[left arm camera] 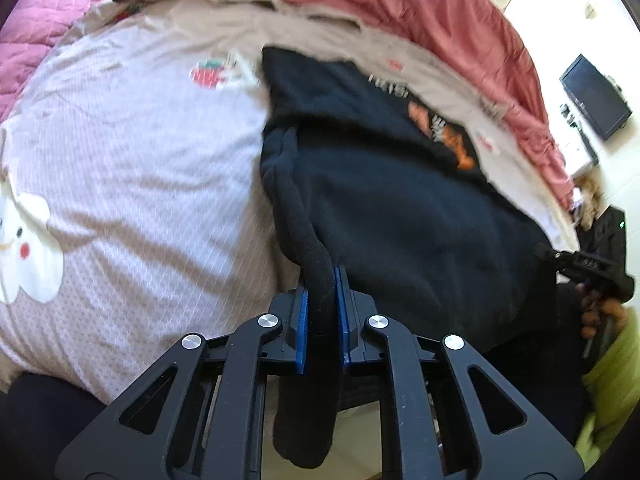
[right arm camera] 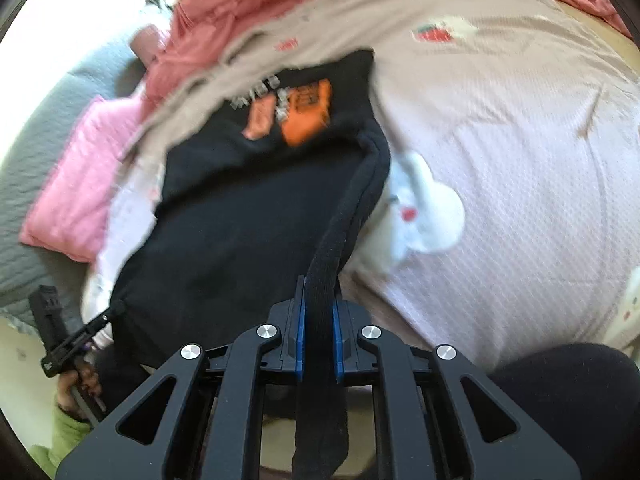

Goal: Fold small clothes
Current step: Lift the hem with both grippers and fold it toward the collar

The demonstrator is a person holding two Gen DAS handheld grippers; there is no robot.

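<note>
Slip risk: your left gripper [left arm camera: 323, 312] and right gripper [right arm camera: 319, 328] each pinch only the black garment [left arm camera: 400, 208] hem. Lift unevenly and it bunches near the bed [left arm camera: 120, 160] edge.

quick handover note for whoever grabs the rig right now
Left gripper: shut on the near left edge of the black top.
Right gripper: shut on its near right edge.
The top lies on the bed sheet, orange print at the far end, near edge pinched at both corners.
Done: both corners gripped.
Left: probably carry the near edge towards the print to fold it, then release and smooth.
</note>
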